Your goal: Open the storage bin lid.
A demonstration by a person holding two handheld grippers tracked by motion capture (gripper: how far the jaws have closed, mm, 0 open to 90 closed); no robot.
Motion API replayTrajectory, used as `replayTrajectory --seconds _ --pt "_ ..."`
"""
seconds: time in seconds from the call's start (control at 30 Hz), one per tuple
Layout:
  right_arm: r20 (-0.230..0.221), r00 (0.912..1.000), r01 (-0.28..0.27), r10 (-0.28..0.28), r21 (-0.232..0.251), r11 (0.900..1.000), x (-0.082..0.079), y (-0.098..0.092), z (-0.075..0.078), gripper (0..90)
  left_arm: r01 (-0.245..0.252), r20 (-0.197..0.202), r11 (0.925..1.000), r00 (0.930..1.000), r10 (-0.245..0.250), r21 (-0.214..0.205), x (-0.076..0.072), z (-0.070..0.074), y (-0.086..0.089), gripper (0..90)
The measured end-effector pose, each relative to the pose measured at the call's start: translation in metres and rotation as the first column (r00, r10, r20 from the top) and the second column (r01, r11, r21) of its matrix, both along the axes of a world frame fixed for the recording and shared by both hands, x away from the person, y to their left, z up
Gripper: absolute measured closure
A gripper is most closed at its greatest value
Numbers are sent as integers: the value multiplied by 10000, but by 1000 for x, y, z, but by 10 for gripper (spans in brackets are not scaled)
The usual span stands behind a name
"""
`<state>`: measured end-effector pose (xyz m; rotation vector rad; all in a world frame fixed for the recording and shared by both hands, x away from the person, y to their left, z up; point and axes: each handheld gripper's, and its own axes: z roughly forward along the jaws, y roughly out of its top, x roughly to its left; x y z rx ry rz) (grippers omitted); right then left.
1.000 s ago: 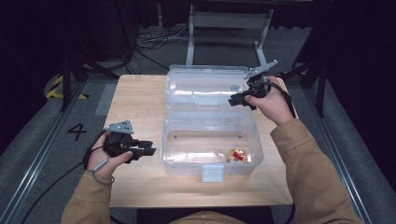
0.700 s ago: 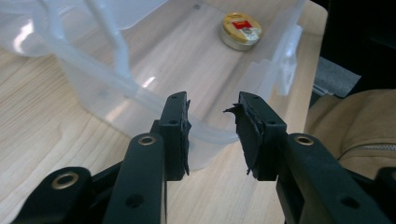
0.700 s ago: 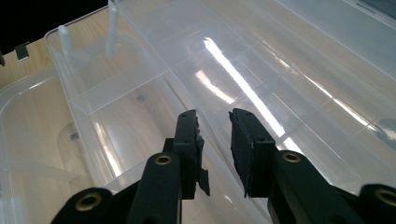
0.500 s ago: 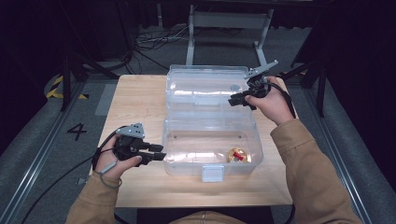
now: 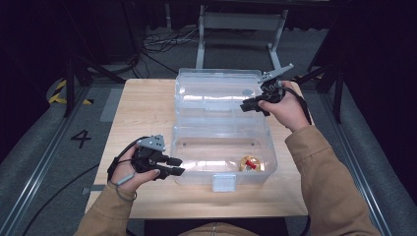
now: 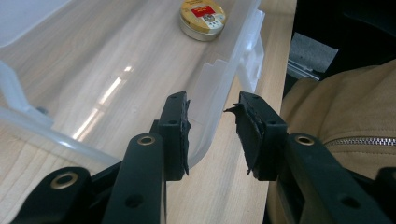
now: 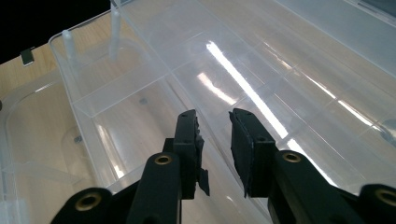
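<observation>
A clear plastic box (image 5: 255,142) stands open on the wooden table (image 5: 142,113), its lid (image 5: 211,93) thrown back on the far side. A round gold tin (image 5: 251,163) with a red label lies in the box's near right part, and it is at the top of the left gripper view (image 6: 202,18). My left gripper (image 5: 177,166) is at the box's near left corner, open; the corner wall (image 6: 205,126) runs between its jaws (image 6: 212,109) with no pad pressing on it. My right gripper (image 5: 246,105) hovers at the lid's right side, jaws apart (image 7: 215,123) over a clear divider.
A white latch (image 5: 223,182) sticks out of the box's front wall. The table's left half is bare wood. A tan sleeve (image 6: 345,116) sits close behind the left gripper. Cables and a metal stand (image 5: 241,22) lie on the floor beyond the table.
My left hand has moved right along the table's near side, from left of the box up to its near left corner. The right hand and the tin have stayed put.
</observation>
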<state>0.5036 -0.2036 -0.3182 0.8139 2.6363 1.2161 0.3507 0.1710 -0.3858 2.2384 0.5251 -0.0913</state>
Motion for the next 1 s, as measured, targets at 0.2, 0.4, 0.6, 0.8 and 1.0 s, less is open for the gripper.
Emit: replayTrajectory --seconds 0.2,0.4,0.6,0.8,1.0 --pt "18 10000 6 -6 3 10000 0 0 0 726 242 -167 9995 9996 -239 181 0 -6 -10 641" --pt "4 10000 25 -25 4 10000 -1 0 0 726 411 -270 9988 9988 -403 274 0 -11 -16 648" --pt "17 10000 41 -41 -10 10000 -1 0 0 726 479 -276 9982 9985 -469 366 0 -14 -20 683" --pt "17 10000 45 -45 -8 10000 -1 0 0 726 448 -127 9983 9989 -444 380 0 -15 -20 720" --pt "11 10000 48 -48 11 10000 -2 1 0 727 425 51 9967 9991 -430 688 0 -17 -23 756"
